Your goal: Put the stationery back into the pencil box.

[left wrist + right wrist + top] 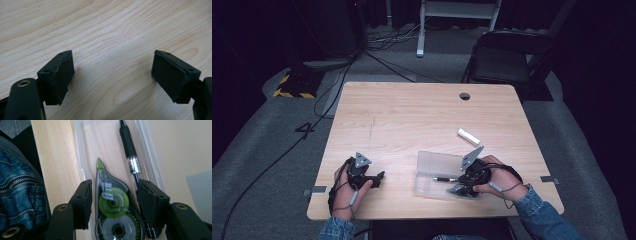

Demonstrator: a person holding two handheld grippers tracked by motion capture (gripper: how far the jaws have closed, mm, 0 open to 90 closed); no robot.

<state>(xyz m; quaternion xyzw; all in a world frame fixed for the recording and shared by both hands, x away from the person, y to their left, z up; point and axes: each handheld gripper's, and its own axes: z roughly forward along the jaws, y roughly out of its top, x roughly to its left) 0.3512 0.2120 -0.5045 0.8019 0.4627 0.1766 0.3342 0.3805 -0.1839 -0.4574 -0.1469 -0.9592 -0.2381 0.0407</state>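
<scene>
**Correction tape in the tray, eraser left out**

My right gripper (112, 202) straddles the correction tape (112, 205) beside the pen (130, 150) in the clear tray (432, 162), pads off it. The white eraser (467, 135) waits at one o'clock of the tray. My left gripper (112, 75) idles open, empty.

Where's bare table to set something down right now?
Free: the far half between the cable hole and white tube, and the middle strip between left claw and clear tray. Crowded: the tray, with right claw.
</scene>
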